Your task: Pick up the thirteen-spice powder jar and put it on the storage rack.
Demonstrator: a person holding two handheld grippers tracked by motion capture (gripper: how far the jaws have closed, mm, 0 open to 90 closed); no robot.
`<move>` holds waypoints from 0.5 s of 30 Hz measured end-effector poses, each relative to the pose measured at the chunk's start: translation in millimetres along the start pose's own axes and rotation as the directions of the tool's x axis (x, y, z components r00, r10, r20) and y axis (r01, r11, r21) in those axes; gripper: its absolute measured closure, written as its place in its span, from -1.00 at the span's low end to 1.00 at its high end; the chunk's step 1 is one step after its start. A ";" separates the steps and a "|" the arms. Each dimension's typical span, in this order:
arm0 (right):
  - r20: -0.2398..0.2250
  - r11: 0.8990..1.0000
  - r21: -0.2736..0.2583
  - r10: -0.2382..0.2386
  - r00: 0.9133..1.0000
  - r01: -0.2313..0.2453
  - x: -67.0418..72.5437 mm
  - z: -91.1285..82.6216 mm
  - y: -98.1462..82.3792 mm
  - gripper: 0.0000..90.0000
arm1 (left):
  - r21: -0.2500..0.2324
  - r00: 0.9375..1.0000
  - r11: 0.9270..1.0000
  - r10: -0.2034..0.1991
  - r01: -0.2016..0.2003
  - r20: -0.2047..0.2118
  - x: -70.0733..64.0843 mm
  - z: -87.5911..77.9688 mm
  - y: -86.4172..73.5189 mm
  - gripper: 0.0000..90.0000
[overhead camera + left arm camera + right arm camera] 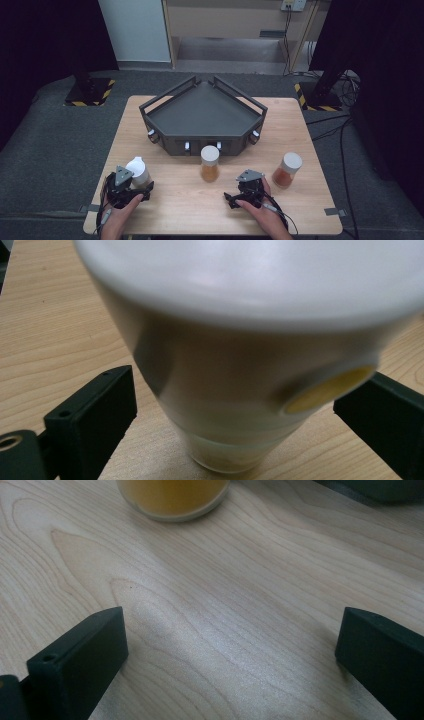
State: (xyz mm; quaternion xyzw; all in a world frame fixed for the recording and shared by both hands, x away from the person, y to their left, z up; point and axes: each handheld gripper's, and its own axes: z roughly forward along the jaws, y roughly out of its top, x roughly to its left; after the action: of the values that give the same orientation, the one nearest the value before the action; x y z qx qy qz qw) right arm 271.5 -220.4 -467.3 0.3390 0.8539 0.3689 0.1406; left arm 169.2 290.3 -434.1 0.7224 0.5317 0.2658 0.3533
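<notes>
Three clear jars with white lids stand on the wooden table (pixel 175 210). The left jar (pixel 138 170) holds something pale; my left gripper (pixel 137 187) is open around it. In the left gripper view this jar (pixel 240 365) stands between the jaws with a gap at the left jaw, and a yellow sticker (pixel 327 390) sits next to the right jaw. My right gripper (pixel 237 192) stands open over bare wood, nothing between its jaws (pixel 232 635). The middle jar (pixel 210 162) with orange content is ahead of it, its base (pixel 172 497) at the top of the right gripper view.
A dark grey angular tray (pixel 202 112) with raised rails fills the back centre of the table. A third jar (pixel 287 170) with reddish-brown content stands at the right. Bare wood lies between the two grippers and along the front edge.
</notes>
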 end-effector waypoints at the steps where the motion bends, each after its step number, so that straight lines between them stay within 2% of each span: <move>1: 0.000 1.000 0.000 0.000 1.000 0.000 0.0 0.0 0.0 -0.99 | 0.002 1.000 1.000 0.001 -0.001 0.001 0.3 0.3 -0.3 -0.93; 9: 0.000 1.000 0.000 0.000 1.000 0.000 0.0 0.0 0.0 -0.99 | 0.002 1.000 1.000 -0.008 0.008 0.001 1.2 4.3 -4.9 -0.82; 15: 0.000 1.000 0.000 0.000 1.000 0.000 0.0 0.0 0.0 -0.99 | -0.019 1.000 1.000 0.003 -0.003 0.004 1.3 5.4 -8.6 -0.51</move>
State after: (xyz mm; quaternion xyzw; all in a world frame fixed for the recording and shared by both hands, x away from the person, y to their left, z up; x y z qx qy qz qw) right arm 271.5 -220.4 -467.3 0.3391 0.8539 0.3689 0.1407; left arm 168.7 291.9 -444.2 0.7202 0.5274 0.2699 0.3609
